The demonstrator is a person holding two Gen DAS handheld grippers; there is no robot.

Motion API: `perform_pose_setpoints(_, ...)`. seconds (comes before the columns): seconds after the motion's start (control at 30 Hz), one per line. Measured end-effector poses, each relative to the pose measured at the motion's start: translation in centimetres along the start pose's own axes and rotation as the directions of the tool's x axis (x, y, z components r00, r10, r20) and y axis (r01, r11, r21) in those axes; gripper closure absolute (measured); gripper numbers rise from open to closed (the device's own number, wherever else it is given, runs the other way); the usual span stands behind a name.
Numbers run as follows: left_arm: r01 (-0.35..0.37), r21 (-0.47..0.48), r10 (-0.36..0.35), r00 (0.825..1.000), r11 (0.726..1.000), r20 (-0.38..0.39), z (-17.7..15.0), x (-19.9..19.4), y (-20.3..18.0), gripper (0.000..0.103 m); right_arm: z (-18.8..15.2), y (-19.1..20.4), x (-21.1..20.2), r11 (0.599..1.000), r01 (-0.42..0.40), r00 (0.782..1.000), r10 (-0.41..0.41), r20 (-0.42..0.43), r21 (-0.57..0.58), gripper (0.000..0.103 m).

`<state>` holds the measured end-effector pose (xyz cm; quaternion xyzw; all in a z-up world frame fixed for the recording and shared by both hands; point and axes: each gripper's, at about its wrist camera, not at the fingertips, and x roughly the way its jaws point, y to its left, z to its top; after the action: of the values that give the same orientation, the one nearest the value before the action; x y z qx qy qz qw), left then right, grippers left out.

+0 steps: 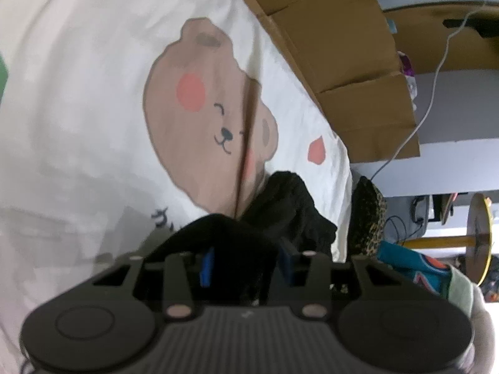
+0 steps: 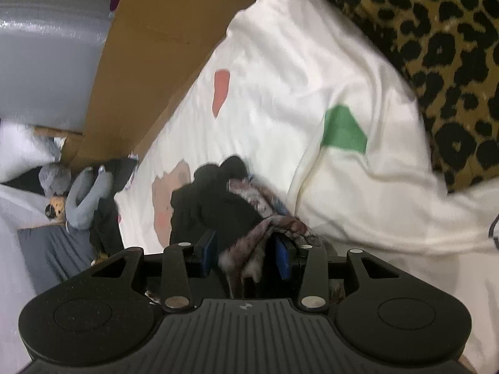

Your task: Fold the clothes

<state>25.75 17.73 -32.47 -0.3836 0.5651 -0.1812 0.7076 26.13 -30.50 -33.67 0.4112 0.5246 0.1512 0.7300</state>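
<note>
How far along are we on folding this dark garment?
Done: nothing looks folded yet; the black garment lies bunched on the bear sheet.
In hand: both claws have cloth between their blue pads, the left claw on black fabric, the right claw on a patterned lining. Neither visibly pinches it.
Left: regrip, spread it flat, then fold.

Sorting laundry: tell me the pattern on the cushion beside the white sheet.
Leopard print, black spots on tan; the cushion shows best in the right wrist view.

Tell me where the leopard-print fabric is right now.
In the right wrist view the leopard-print fabric fills the upper right corner, bordering the white bear-print sheet. The left wrist view shows it at the sheet's right edge.
</note>
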Motion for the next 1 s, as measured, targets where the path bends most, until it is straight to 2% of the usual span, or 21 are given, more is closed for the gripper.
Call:
perform_pose_setpoints(0.27,0.004,0.026,-0.007,0.995,1.000,0.095,1.8,-1.4,-0.5,0.060,1.0,0.0,-1.2,1.000,-0.016,0.997,0.015,0.081,0.009,0.059)
perform_pose_setpoints(0.4,-0.031,0.059,0.023,0.991,0.998,0.133,2.2,-2.4,-0.6,0.060,1.4,-0.2,-2.1,1.000,-0.003,0.992,0.004,0.125,-0.006,0.059)
perform_pose_setpoints(0.53,-0.098,0.122,0.077,0.984,0.988,0.161,2.4,-3.0,-0.7,0.060,1.3,-0.1,-2.3,0.997,0.051,0.990,-0.042,0.133,-0.063,0.059)
perform_pose_setpoints(0.67,-0.201,0.234,0.170,0.975,0.951,0.145,1.9,-1.9,-1.2,0.060,0.6,0.1,-1.5,0.982,0.134,0.986,-0.118,0.121,-0.134,0.059)
perform_pose_setpoints(0.8,-0.271,0.338,0.239,0.962,0.901,0.132,1.0,0.0,-1.7,0.061,0.1,0.9,-0.1,0.948,0.213,0.974,-0.189,0.121,-0.238,0.059)
perform_pose_setpoints(0.9,-0.293,0.391,0.265,0.956,0.873,0.125,0.6,1.3,-1.9,0.061,0.1,1.7,0.5,0.930,0.224,0.972,-0.192,0.137,-0.290,0.060)
perform_pose_setpoints(0.93,-0.292,0.402,0.265,0.956,0.868,0.123,0.6,1.7,-2.0,0.064,0.2,2.0,0.7,0.924,0.229,0.971,-0.195,0.140,-0.305,0.060)
perform_pose_setpoints(0.97,-0.290,0.410,0.265,0.957,0.865,0.119,0.5,2.0,-2.0,0.067,0.3,2.3,1.0,0.918,0.235,0.970,-0.199,0.142,-0.320,0.066)
perform_pose_setpoints(1.0,-0.281,0.418,0.259,0.960,0.864,0.108,0.6,2.4,-2.0,0.075,0.3,2.5,1.2,0.913,0.239,0.969,-0.202,0.143,-0.331,0.081)
